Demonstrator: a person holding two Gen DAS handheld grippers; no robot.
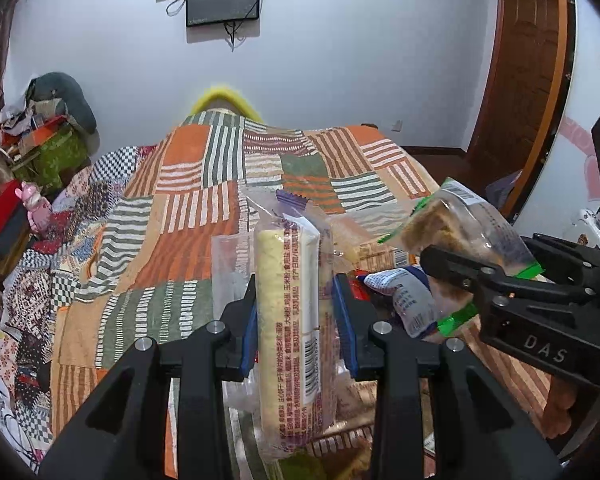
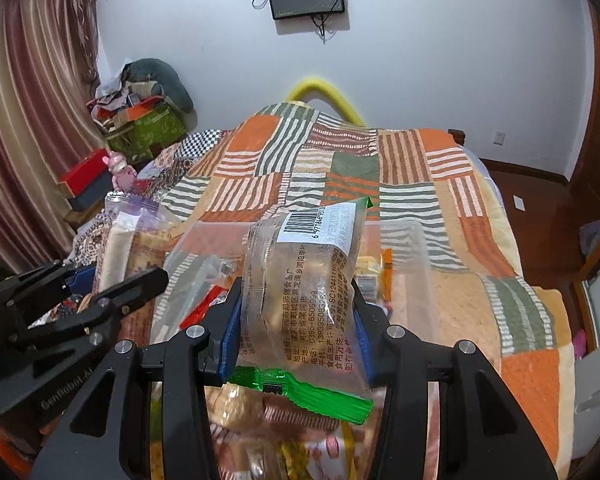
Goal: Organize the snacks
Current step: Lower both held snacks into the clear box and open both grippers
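right wrist: patchwork blanket (image 2: 440, 208), white wall (image 2: 440, 60)

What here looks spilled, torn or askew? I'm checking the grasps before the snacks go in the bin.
Nothing looks spilled or torn. The left gripper clamps a long cream wafer pack and the right gripper a green-edged clear snack bag, both sealed and held above the clear plastic bin on the bed.
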